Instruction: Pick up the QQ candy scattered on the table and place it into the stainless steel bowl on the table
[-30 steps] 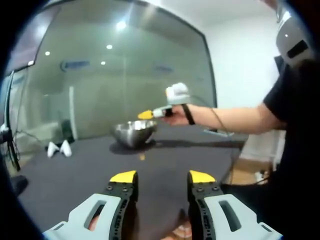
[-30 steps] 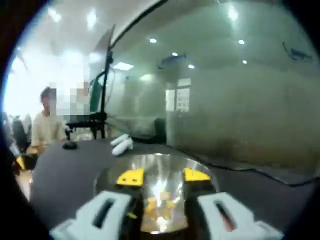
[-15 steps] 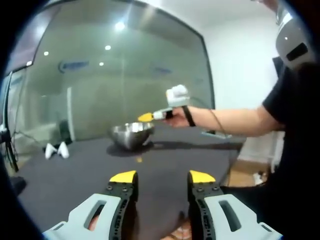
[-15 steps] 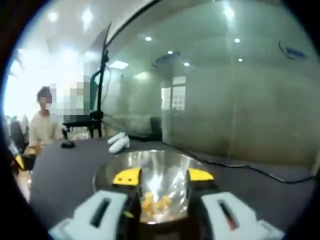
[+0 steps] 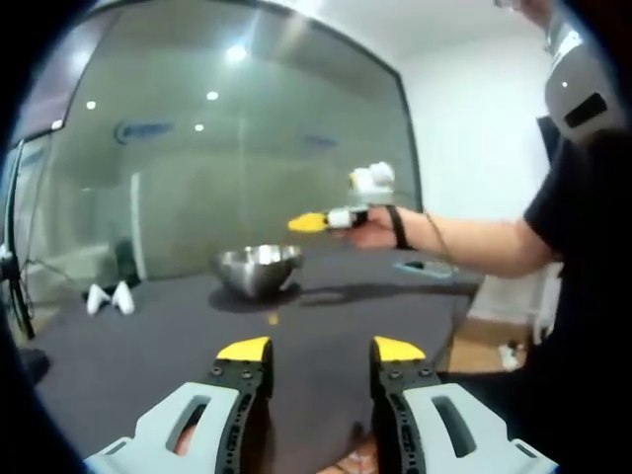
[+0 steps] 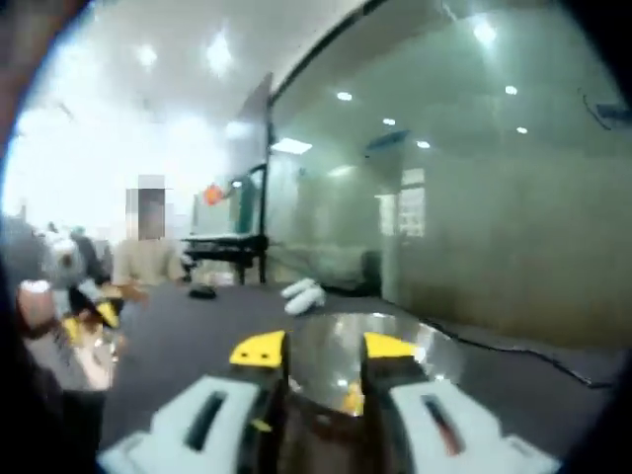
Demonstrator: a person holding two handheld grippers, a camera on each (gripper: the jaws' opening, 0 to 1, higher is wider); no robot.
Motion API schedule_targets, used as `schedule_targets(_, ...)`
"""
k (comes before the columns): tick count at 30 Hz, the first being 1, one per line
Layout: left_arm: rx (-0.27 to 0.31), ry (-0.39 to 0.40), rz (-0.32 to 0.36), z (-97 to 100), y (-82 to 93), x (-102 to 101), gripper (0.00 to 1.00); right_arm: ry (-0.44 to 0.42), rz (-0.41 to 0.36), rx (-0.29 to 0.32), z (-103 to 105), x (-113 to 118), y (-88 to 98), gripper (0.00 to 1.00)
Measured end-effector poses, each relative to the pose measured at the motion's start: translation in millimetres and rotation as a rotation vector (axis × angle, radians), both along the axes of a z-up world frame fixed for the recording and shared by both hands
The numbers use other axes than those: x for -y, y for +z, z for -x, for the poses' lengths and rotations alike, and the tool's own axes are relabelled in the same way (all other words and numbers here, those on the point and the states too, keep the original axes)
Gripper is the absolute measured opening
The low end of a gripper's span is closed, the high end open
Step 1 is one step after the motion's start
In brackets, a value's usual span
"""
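The stainless steel bowl [image 5: 259, 269] stands on the dark table [image 5: 148, 346], far ahead of my left gripper [image 5: 321, 351]. That gripper is open, low over the near table, with nothing between its yellow tips. One small yellow candy [image 5: 274, 318] lies on the table in front of the bowl. A person's hand [image 5: 373, 229] holds my right gripper [image 5: 314, 222] in the air, up and right of the bowl. In the right gripper view, my right gripper [image 6: 324, 348] is open above the bowl [image 6: 434, 354], with yellow candies [image 6: 351, 398] inside between the jaws.
Two white objects [image 5: 109, 296] lie on the far left of the table, also in the right gripper view [image 6: 301, 294]. A flat device [image 5: 425, 267] lies by the right edge. A glass wall stands behind the table. A seated person [image 6: 148, 259] is beyond its far end.
My right gripper has lifted and drawn back to the right, away from over the bowl, and its view has swung left. The left gripper has stayed put.
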State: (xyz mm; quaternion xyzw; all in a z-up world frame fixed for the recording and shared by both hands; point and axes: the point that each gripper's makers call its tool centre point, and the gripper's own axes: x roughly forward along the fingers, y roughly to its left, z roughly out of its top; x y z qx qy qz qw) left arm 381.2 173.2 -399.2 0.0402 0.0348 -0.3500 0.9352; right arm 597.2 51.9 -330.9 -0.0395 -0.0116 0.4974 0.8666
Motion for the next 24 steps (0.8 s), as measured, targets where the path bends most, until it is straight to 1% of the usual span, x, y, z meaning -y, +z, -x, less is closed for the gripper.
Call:
schedule_targets(1, 0.001, 0.0, 0.002, -0.4, 0.4, -0.3, 0.41, 0.045, 0.005, 0.002, 17.7, -3.2, -4.0, 0.29)
schedule_targets(3, 0.002, -0.001, 0.004, -0.7, 0.6, -0.1, 0.41, 0.091, 0.056, 0.051, 26.3, -1.3, -13.9, 0.3)
schedule_targets(4, 0.002, -0.007, 0.008, -0.1, 0.7, 0.9, 0.41, 0.098, 0.085, 0.06, 32.3, -1.1, -21.8, 0.3)
schedule_targets(5, 0.002, -0.016, 0.012, 0.8, 0.8, 2.3, 0.41, 0.102, 0.093, 0.049, 35.8, -0.9, -27.5, 0.3)
schedule_targets(7, 0.002, -0.023, 0.012, 1.4, 0.2, 4.4, 0.41, 0.114, 0.102, 0.03, 36.2, -0.9, -34.6, 0.29)
schedule_targets(9, 0.0, -0.026, 0.006, 0.9, -1.3, 6.3, 0.41, 0.118, 0.111, 0.027, 40.9, -0.1, -41.2, 0.29)
schedule_targets(13, 0.005, -0.028, 0.01, -0.9, 0.1, 8.1, 0.41, 0.124, 0.123, 0.001, 42.0, 0.3, -54.1, 0.29)
schedule_targets(15, 0.007, -0.028, 0.007, -1.6, -0.1, 8.4, 0.41, 0.124, 0.128, -0.01, 42.9, -1.0, -58.0, 0.29)
schedule_targets(17, 0.004, -0.027, 0.003, -2.0, -1.7, 8.1, 0.41, 0.133, 0.126, -0.018, 45.4, -5.0, -60.6, 0.29)
schedule_targets(21, -0.002, -0.02, -0.013, -1.9, -5.9, 5.7, 0.41, 0.162, 0.168, -0.007, 50.4, -16.7, -73.0, 0.29)
schedule_targets(24, -0.005, -0.01, -0.032, -1.5, -9.4, 2.7, 0.41, 0.182, 0.185, -0.026, 51.3, -27.2, -84.9, 0.29)
